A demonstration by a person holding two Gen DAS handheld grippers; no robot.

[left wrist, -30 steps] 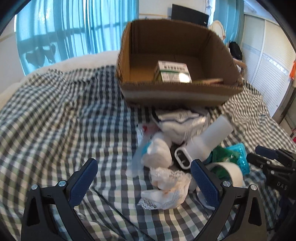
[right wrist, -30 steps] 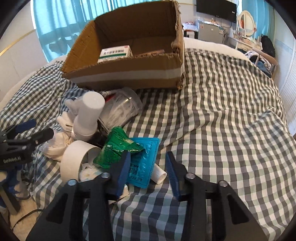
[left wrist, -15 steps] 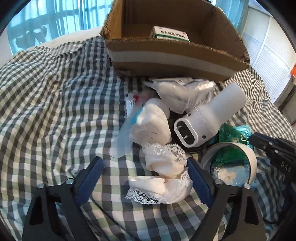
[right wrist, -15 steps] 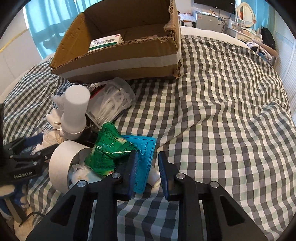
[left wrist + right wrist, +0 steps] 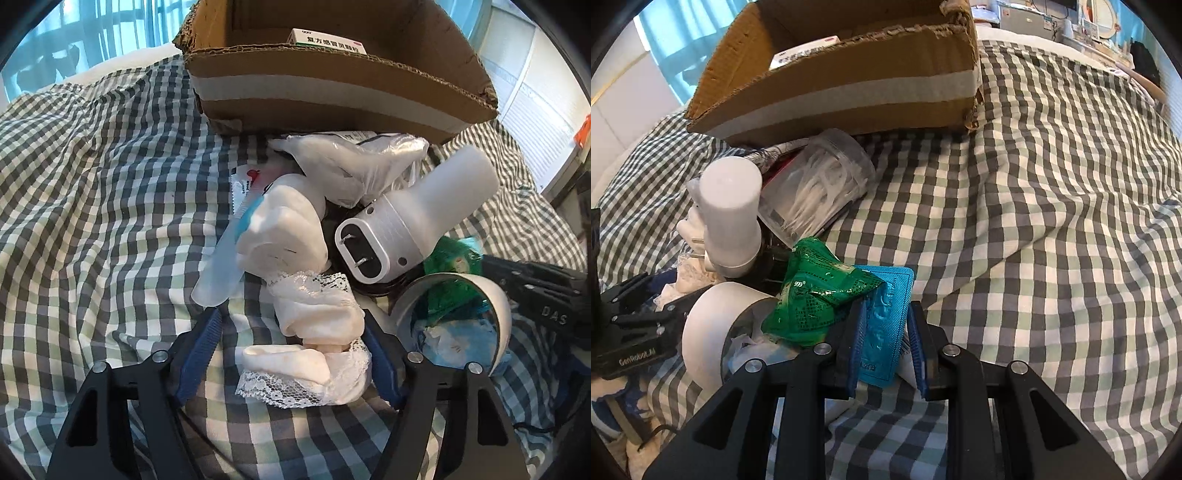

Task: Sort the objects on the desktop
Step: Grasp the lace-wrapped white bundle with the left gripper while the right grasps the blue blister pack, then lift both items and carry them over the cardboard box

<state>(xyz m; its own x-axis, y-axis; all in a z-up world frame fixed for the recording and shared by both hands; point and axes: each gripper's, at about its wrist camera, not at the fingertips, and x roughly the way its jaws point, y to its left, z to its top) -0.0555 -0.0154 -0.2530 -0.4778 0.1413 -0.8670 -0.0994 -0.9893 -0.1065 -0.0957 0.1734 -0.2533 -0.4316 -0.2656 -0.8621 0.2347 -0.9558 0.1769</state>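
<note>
A bundle of white lace-trimmed cloth (image 5: 314, 365) lies on the checked bedspread (image 5: 92, 184). My left gripper (image 5: 291, 321) straddles it with the jaws closing; the right pad touches the cloth and the left pad stands off it. In the right wrist view a blue blister pack (image 5: 892, 284) lies beside a crumpled green sachet (image 5: 812, 295). My right gripper (image 5: 886, 325) is down over the pack, jaws narrow and still closing with the pack between them. The open cardboard box (image 5: 332, 99) behind the pile holds a green-and-white medicine carton (image 5: 328, 40).
The pile also holds a white plug-in device (image 5: 424, 221), a white tape roll (image 5: 498, 306), a clear bag (image 5: 351, 166), a pale blue plastic strip (image 5: 221, 266) and a clear jar of floss picks (image 5: 820, 188). Checked bedspread (image 5: 1052, 221) stretches to the right.
My left gripper came down over the lace cloth and its jaws narrowed around it. The right gripper moved forward onto the blue blister pack and its jaws drew closer together.
</note>
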